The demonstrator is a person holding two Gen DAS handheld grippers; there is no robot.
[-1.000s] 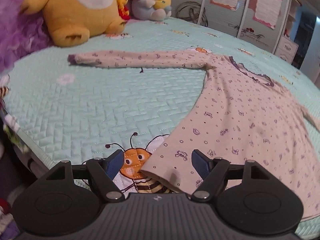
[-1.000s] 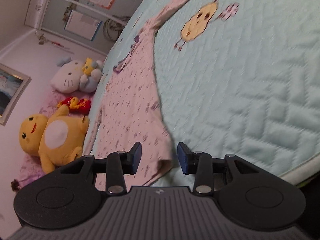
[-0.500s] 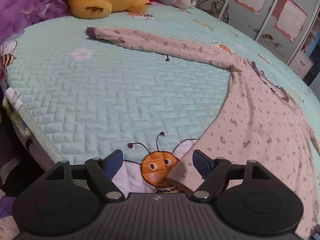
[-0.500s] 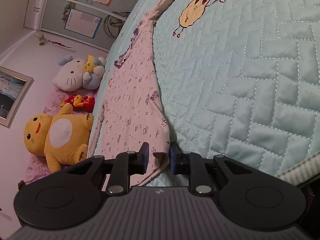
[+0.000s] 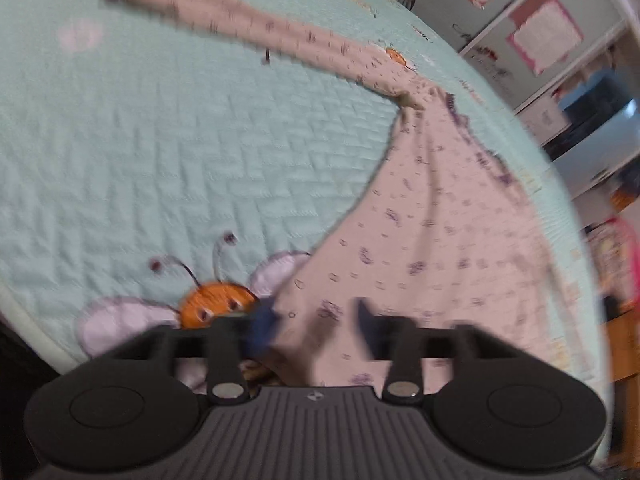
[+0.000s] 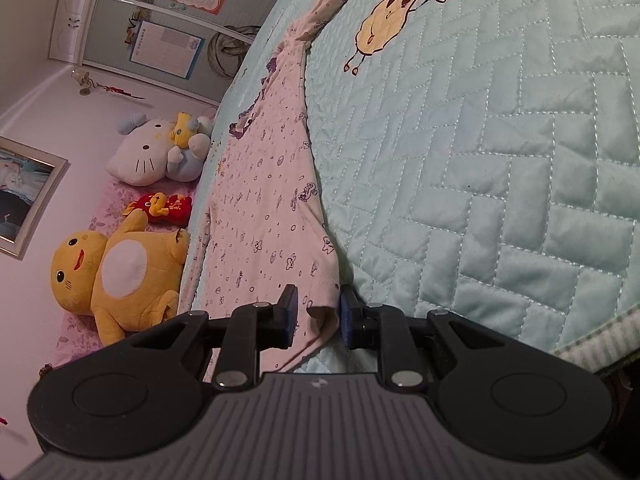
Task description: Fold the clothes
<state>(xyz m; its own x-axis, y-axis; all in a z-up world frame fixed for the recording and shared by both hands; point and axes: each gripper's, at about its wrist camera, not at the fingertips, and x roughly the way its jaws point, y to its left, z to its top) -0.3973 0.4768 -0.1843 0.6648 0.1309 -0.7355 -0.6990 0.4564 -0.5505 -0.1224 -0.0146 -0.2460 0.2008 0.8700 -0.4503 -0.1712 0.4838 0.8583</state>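
On the near edge of the bed (image 6: 500,168), a long-sleeved pink top (image 5: 432,240) lies spread flat, sleeves stretched out to either side, laid open ready for a first fold by the look of it. Left gripper (image 5: 316,320) sits at the hem corner nearest the bee picture (image 5: 216,304); its jaws are closing, cloth lies between them, though blur hides whether the pads bite yet. Right gripper (image 6: 316,312) is at the hem's other corner, away from the bee, fingers narrowed with a fold of hem bunched between them, apparently pinched. Both tools tip down toward the quilt, the left more steeply. Two corners taken together suggests the hem gets lifted toward the neckline.
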